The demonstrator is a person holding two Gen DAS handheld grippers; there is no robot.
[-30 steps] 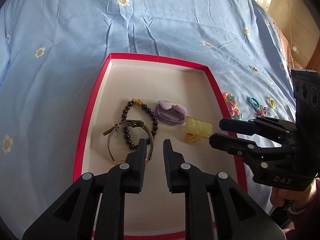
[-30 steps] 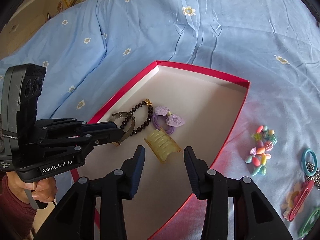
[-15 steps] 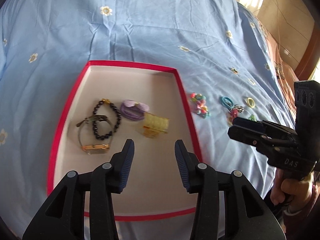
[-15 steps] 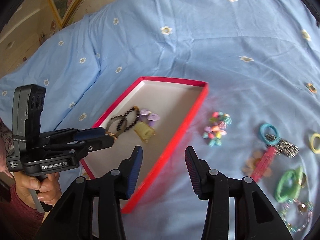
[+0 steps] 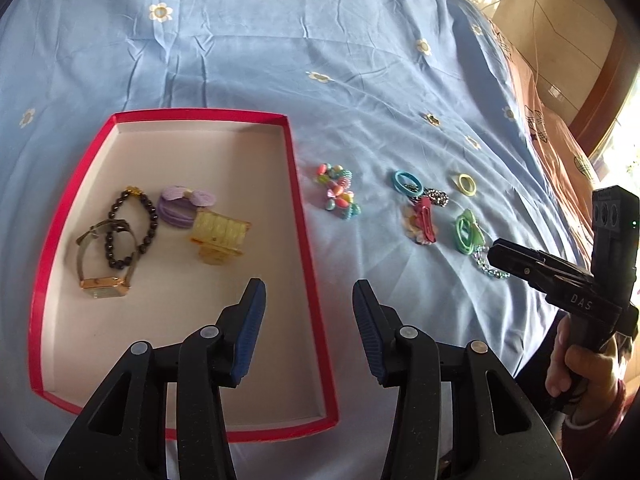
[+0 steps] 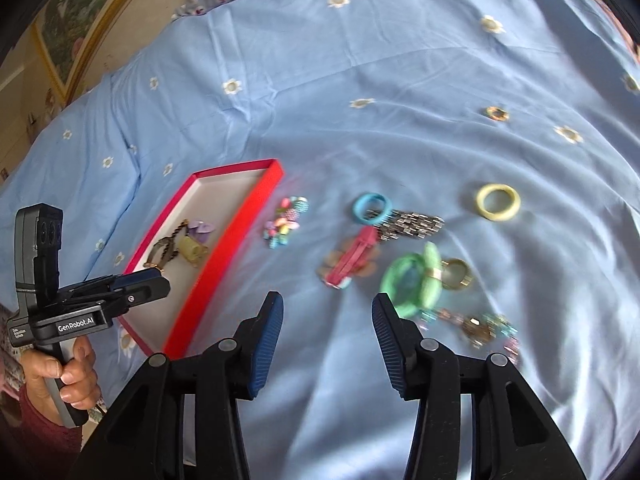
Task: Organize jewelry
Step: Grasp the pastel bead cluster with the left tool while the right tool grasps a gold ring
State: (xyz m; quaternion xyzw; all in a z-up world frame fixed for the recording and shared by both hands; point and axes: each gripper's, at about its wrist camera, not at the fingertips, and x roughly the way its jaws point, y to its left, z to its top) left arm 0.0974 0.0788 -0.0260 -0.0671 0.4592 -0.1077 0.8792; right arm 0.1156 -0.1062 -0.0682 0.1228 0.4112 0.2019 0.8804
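Over on the blue bedspread (image 5: pixel 240 40), my red tray (image 5: pixel 298 216) already holds the watch (image 5: pixel 105 286), dark bead bracelet (image 5: pixel 148 216), purple bow tie (image 5: pixel 184 204) and yellow claw clip (image 5: pixel 218 232), so that side looks sorted. My left gripper (image 5: pixel 308 312) hangs over the tray's right wall, jaws opening with nothing between them. My right gripper (image 6: pixel 327 336) is parted and empty too, aimed at the loose pile: pink clip (image 6: pixel 354 258), green scrunchie (image 6: pixel 412 284), yellow ring (image 6: pixel 498 201). Guessing the pink clip goes next, since it's closest.
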